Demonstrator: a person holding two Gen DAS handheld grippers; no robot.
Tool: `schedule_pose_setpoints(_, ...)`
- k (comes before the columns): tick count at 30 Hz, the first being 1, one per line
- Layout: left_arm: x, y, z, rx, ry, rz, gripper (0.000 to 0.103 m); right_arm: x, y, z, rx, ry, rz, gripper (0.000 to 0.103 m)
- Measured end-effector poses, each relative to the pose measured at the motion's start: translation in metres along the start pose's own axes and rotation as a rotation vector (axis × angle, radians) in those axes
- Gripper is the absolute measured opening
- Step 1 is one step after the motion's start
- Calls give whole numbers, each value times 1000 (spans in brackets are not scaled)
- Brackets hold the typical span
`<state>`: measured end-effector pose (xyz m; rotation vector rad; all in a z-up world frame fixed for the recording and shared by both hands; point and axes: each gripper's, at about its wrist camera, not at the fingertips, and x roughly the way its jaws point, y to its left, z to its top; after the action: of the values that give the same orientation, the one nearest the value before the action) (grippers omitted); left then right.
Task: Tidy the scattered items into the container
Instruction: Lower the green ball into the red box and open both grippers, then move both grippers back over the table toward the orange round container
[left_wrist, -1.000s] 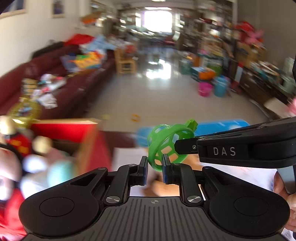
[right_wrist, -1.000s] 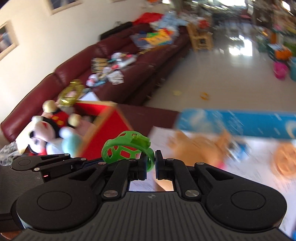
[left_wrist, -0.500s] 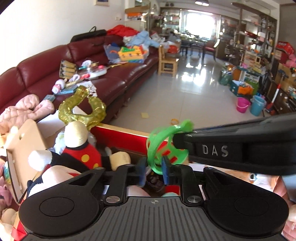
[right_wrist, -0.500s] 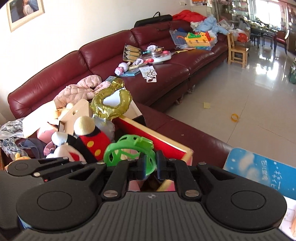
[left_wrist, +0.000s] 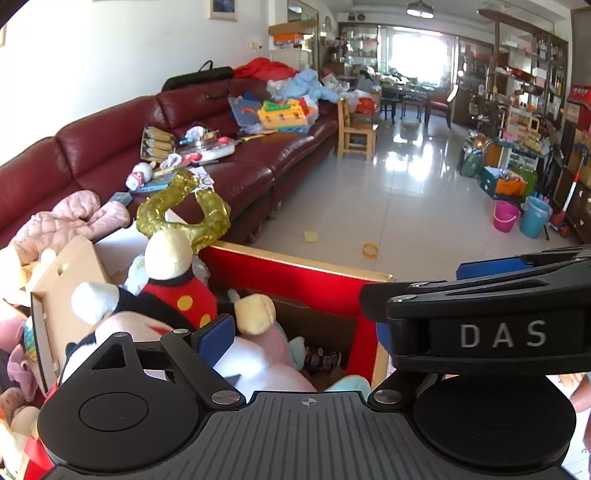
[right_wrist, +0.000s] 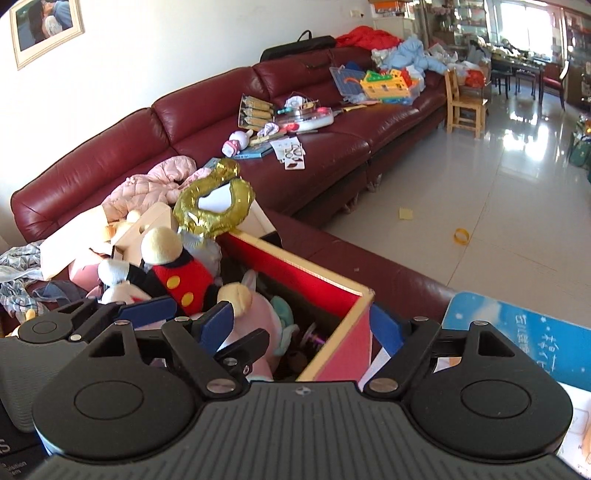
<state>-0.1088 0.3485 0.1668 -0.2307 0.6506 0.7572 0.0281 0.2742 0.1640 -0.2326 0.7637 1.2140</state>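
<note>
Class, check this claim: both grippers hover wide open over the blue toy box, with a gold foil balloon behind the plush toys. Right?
Not quite. The toy box is red with a pale rim, not blue, as the right wrist view shows. The rest holds: the right gripper and left gripper are open, and the gold foil balloon sits behind the plush toys.

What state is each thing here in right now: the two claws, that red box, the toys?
Left gripper: open, holding nothing.
Right gripper: open, holding nothing.
Red box: open-topped, crowded with toys.
Mouse plush: lying in the box.
Gold balloon: inflated, sticking above the box.
</note>
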Motion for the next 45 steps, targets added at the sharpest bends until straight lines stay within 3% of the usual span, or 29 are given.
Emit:
schedule_pose_setpoints(13,-22,-26,-4,29,-37,-9,96,-41,-8,-6,-33,17,35,93)
schedule_pose_setpoints(31,-39,-89,-20,139,-36,-63,97,-87,-53,-33,-44,43,-19,98)
schedule_pose_setpoints(38,-46,-132,-38,227,-33,-106,100,-121,-97,-56,-41,45,-95,101)
schedule_pose_setpoints(45,-39,-175,-63,279,22,-173,100,-150,-165,-90,105,46,-172,101)
